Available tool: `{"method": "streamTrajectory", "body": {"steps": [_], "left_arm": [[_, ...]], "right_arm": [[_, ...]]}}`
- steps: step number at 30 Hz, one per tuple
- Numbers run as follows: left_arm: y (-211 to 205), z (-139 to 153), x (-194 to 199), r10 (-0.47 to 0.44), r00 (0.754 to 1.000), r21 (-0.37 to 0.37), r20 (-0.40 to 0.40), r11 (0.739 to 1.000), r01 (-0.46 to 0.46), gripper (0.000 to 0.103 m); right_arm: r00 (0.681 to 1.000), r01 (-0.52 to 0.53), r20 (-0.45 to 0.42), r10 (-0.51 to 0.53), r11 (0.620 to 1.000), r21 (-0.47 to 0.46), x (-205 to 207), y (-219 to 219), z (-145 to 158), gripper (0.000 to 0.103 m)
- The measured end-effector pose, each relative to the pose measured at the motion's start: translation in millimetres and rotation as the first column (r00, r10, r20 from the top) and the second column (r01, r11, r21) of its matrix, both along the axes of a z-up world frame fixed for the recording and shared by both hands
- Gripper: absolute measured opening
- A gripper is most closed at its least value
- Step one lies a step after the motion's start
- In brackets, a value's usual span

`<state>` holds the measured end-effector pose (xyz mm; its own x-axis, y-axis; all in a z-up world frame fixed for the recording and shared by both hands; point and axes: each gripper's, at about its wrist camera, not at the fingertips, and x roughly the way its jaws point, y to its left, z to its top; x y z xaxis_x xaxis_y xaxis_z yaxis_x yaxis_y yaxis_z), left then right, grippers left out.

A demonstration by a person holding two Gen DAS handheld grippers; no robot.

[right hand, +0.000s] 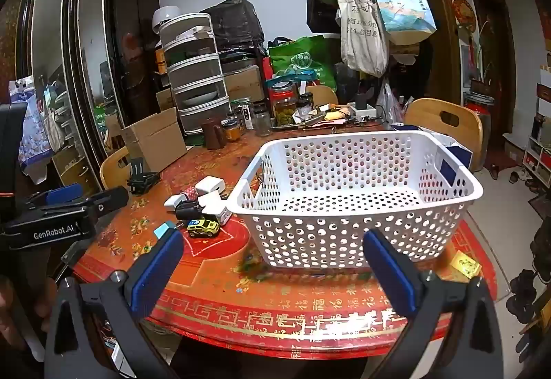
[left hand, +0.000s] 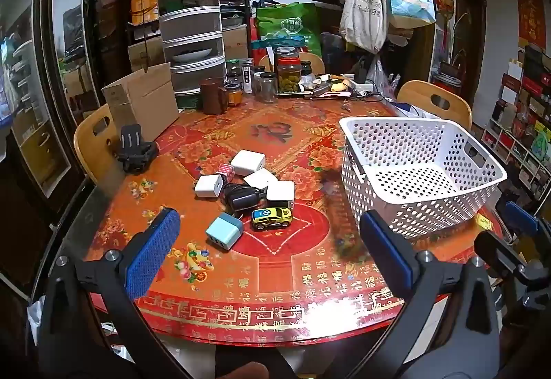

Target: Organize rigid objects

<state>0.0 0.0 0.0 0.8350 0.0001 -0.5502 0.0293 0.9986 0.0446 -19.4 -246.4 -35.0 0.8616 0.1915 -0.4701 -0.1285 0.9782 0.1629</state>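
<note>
Jaws of both grippers are spread wide, nothing between the pads. The left gripper [left hand: 268,251] is held above the near table edge, tilted down; straight ahead of its jaws a cluster of small items is seen: a yellow toy car [left hand: 272,218], just left of it a light-blue charger [left hand: 224,231], and behind those a black adapter [left hand: 241,195] w/ four white chargers [left hand: 248,162] around it, some touching. A small red-white patterned cube [left hand: 227,170] sits among the white ones.

The right gripper [right hand: 273,263] is likewise unloaded, pads apart. The white perforated basket [right hand: 354,241] lies directly ahead of its jaws, upright; no items are seen inside. The same cluster is found ahead-left of its left pad, car [right hand: 203,227] nearest, just beside the basket's left corner.

In the left view the basket [left hand: 413,217] is ahead-right of the right pad, apart from the cluster.

Everything rests on a red-gold patterned round table [left hand: 275,275]. Farther back: a cardboard box [left hand: 144,100], jars [left hand: 287,72], a black clip stand [left hand: 136,148], wooden chairs [left hand: 435,100].
</note>
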Motion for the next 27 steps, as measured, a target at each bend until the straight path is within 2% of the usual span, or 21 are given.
{"method": "streamTrajectory", "body": {"steps": [13, 27], "left_arm": [[-2, -7, 10, -0.002, 0.999, -0.008, -0.044, 1.000, 0.002, 0.103], [1, -15, 7, -0.004, 0.999, -0.019, -0.047, 1.000, 0.003, 0.103]], "right_arm": [[1.000, -0.009, 0.006, 0.009, 1.000, -0.014, 4, 5, 1, 0.103], [1.000, -0.017, 0.004, 0.017, 1.000, -0.008, 0, 4, 0, 0.103]]}}
